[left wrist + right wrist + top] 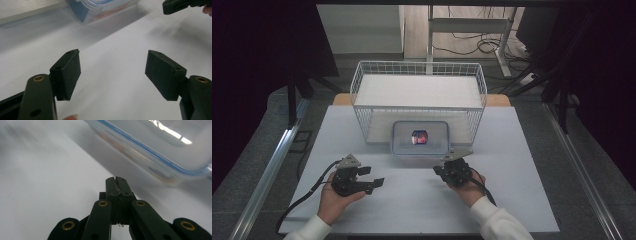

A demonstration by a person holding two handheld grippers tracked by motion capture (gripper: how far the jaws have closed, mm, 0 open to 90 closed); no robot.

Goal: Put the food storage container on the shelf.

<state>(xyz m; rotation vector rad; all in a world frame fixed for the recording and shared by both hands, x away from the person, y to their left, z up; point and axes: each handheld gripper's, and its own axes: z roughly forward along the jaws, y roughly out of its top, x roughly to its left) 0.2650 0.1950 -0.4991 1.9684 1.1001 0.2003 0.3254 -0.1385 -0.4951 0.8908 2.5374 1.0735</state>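
Observation:
A clear plastic box with a blue-sealed lid (404, 141) lies on the white table, just in front of the wire basket, with a small red and dark item (419, 137) inside it. My left gripper (373, 177) is near the box's front left, held in a hand, jaws pointing right. Its jaws (112, 72) stand wide open over bare table, with the box (100, 7) ahead at the upper left. My right gripper (438, 170) sits close to the box's front right corner. Its jaws (117, 182) are shut together with nothing between them, and the box (155, 150) is just beyond.
A white wire basket (419, 66) holding a white board stands at the back of the table (412, 210). Dark curtains flank both sides. A desk frame and cables lie on the floor behind. The right gripper (180, 5) shows at the upper right of the left gripper view.

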